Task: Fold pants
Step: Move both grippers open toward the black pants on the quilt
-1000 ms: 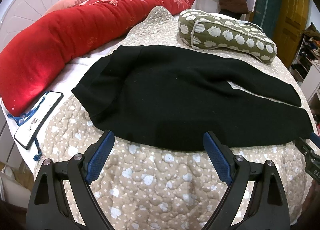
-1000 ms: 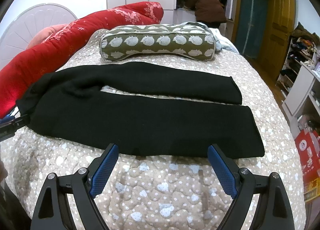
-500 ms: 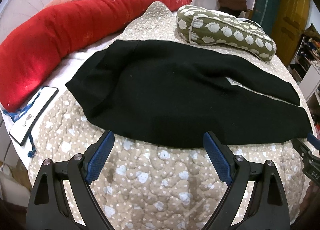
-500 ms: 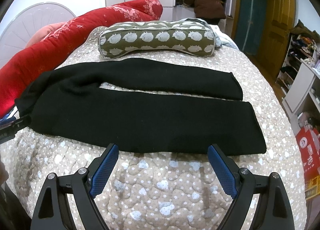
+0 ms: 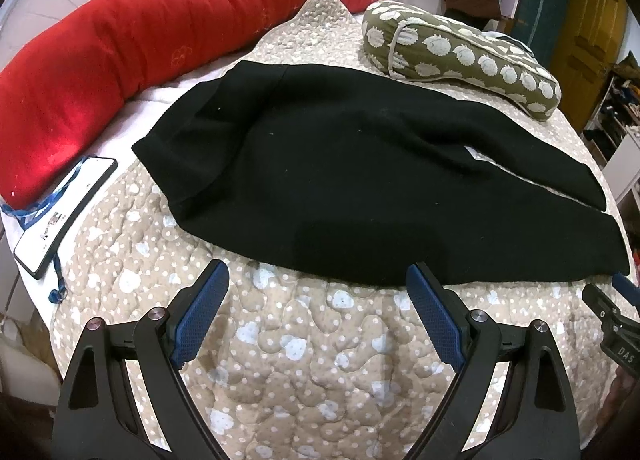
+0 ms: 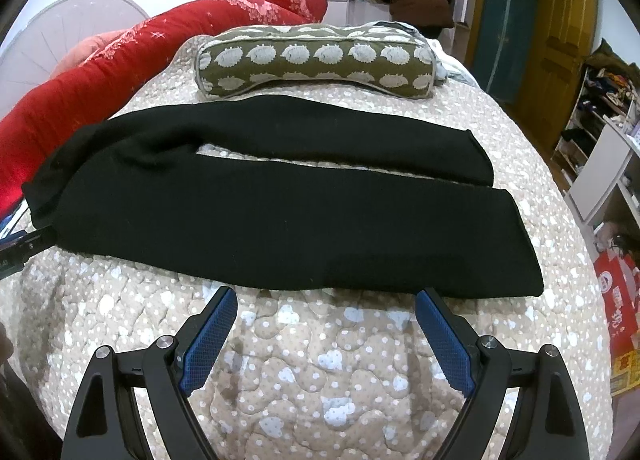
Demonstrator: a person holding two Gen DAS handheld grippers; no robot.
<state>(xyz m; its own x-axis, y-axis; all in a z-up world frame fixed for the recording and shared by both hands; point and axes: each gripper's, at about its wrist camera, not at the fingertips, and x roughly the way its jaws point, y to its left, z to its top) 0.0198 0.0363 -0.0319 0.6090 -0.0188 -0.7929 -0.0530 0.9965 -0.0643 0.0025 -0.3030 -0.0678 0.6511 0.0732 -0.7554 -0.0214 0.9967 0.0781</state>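
Black pants (image 5: 360, 187) lie flat across a beige quilted bed, waist to the left, the two legs running right with a narrow gap between them. They also show in the right wrist view (image 6: 280, 211). My left gripper (image 5: 316, 280) is open and empty, just short of the near edge of the seat part. My right gripper (image 6: 326, 300) is open and empty, just short of the near leg's edge. The right gripper's tip shows at the far right of the left wrist view (image 5: 612, 308).
A long red bolster (image 5: 120, 43) lies along the far left. An olive patterned pillow (image 6: 316, 59) lies behind the pants. A phone with a blue cord (image 5: 64, 211) lies at the left bed edge. Shelves and a red box (image 6: 616, 300) stand to the right.
Both grippers have drawn slightly back and down from the pants; the view shifted a little. The pants have not moved and both grippers stay open.
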